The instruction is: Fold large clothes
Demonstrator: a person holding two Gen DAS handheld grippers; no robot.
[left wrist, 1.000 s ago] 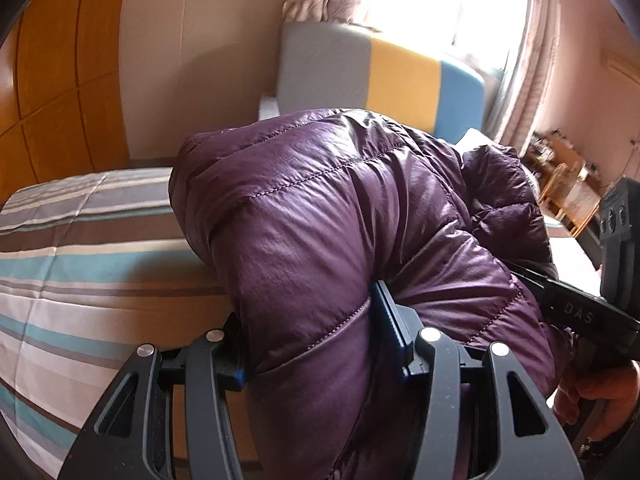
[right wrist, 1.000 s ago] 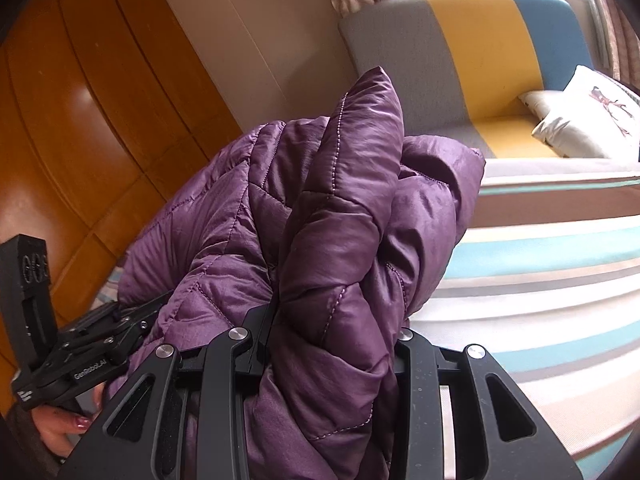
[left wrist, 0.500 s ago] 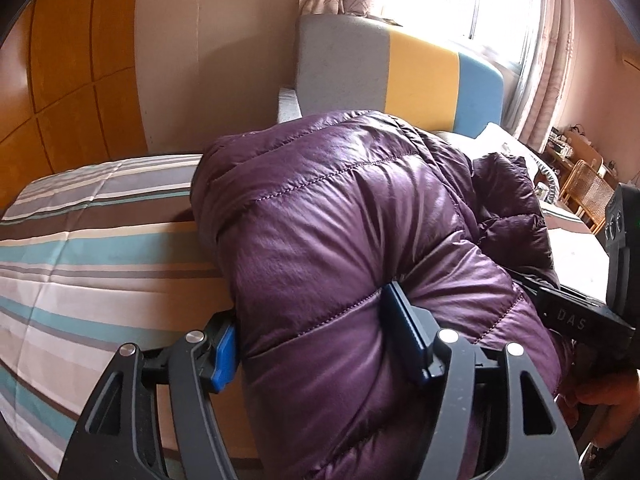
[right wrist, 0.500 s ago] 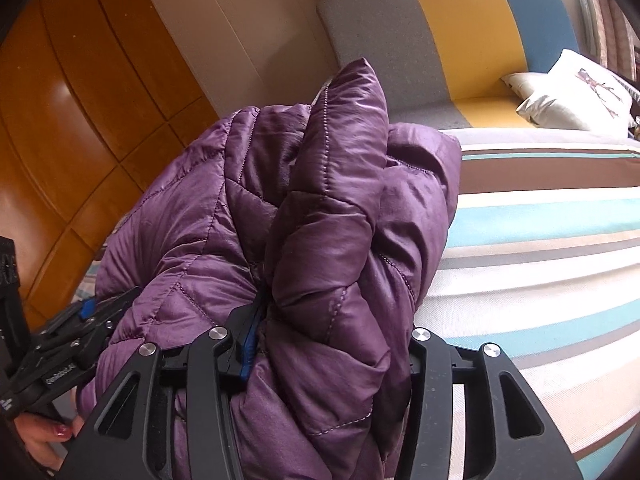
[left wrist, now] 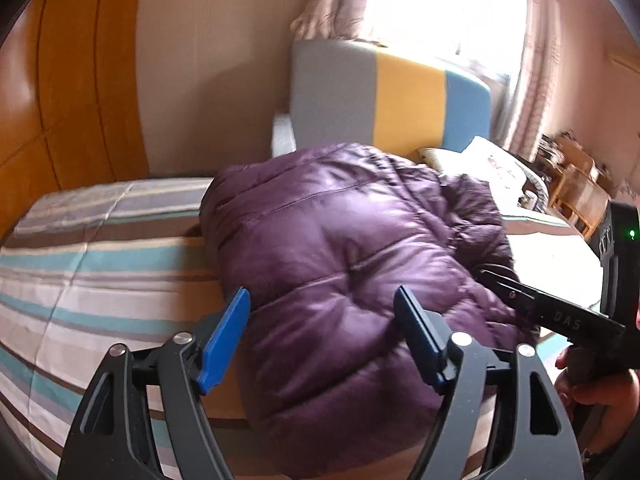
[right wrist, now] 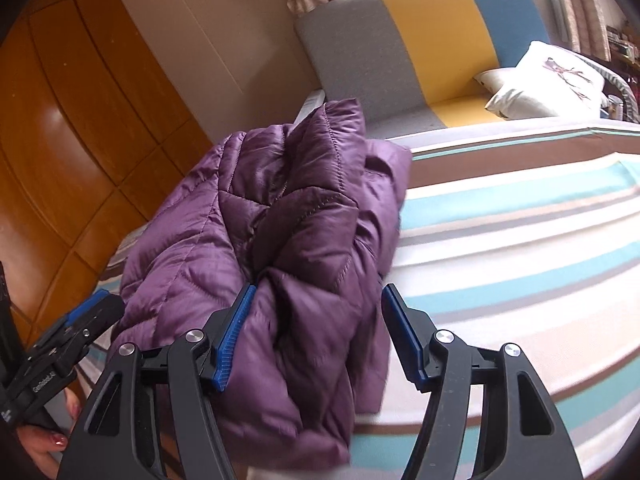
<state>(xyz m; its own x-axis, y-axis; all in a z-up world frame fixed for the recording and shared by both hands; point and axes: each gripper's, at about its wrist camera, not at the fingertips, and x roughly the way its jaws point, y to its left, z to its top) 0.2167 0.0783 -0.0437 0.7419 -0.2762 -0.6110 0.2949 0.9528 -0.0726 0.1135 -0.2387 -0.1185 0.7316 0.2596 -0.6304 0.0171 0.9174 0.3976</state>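
This is a bedroom in a home. Ahead of the tongs lies a bed under a striped sheet of teal, brown and cream [left wrist: 100,264], with a padded headboard in grey, yellow and blue panels [right wrist: 420,40] beyond it and a white printed pillow [right wrist: 548,76] to the right. Glossy orange-brown wooden wardrobe panels [right wrist: 60,128] stand to the left, and pinkish patterned curtains [left wrist: 332,0] hang at a bright window behind the headboard.

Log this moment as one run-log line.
step: release after fold | left hand-held gripper: open | right hand-held gripper: open | purple puffer jacket: folded bundle on striped bed
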